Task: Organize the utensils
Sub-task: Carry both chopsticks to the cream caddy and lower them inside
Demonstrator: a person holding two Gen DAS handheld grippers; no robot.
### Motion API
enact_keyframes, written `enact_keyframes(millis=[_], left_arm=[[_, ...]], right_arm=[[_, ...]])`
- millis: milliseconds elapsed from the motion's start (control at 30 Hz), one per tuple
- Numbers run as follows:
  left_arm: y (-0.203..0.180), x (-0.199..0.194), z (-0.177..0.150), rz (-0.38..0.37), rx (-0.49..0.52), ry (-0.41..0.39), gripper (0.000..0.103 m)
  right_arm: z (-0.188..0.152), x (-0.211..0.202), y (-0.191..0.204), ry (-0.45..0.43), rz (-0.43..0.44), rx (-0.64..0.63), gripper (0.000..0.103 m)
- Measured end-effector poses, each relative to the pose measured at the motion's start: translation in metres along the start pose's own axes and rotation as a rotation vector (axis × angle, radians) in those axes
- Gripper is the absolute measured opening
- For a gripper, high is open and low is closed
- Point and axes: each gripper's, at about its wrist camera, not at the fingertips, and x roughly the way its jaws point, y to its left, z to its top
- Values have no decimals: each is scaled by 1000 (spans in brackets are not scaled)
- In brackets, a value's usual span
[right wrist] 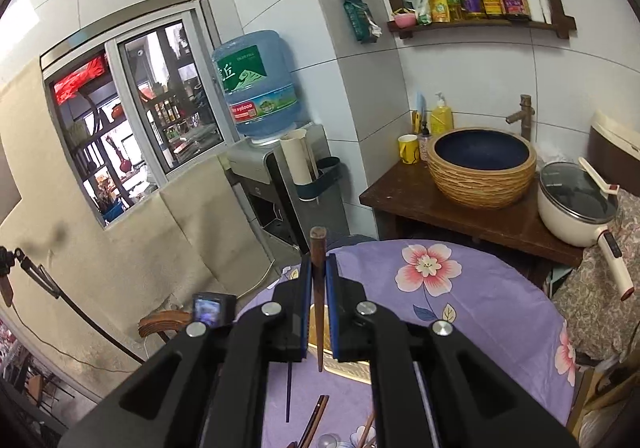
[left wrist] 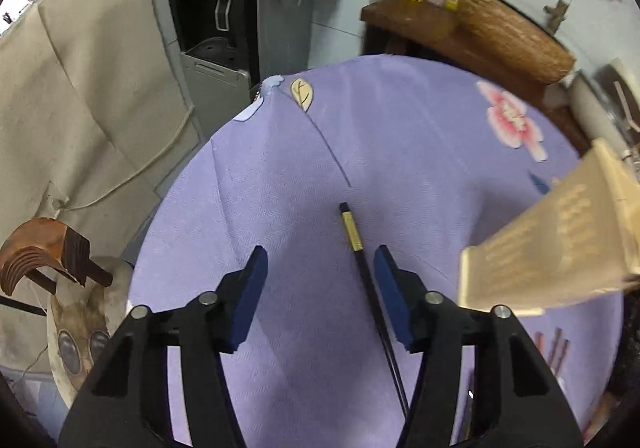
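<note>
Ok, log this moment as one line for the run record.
left gripper: open, over black chopstick on purple tablecloth | right gripper: shut on brown chopstick, lifted | beige utensil tray: blurred, right edge

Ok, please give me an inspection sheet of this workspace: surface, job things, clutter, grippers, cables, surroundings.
Surface: round table under a purple floral cloth.
Job's things: black chopstick with gold band lying on the cloth; brown wooden chopstick held upright; beige slotted utensil holder at the right; more chopsticks lying on the cloth.
Clutter: nothing seen.
Grippers: left gripper open above the black chopstick; right gripper shut on the brown wooden chopstick.
Cables: pale cord along the wall covering.
Surroundings: water dispenser, basin, white pot, bottle shelf.
</note>
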Motion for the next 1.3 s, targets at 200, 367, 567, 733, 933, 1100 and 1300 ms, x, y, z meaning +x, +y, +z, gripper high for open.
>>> enact_keyframes(millis=[200,367,567,733,933,1100,1300], left_arm=[[-16,37,-7,19,-107,-7,42],[-30,53,-10,71,-102,-43,42],[-37,61,-17,113,-53,-103,27],[-50,58,-19,139,9,-98,8],[-33,32,-16,47,-47,-109,8],[-13,-39,-2,-49,-82,-248,7],[2,-137,11,-92,-51,-457,7]], right_arm=[[-13,10,-1,31,-5,-9,7],[-19,16,-3,46,-14,-14,7],[-20,18,-7,48,-8,-14,7],[-23,17,-12,48,-10,6,7],[-24,11,-16,46,-9,13,7],[-22,6,-20,30,1,28,7],[-17,1,-17,16,0,24,7]])
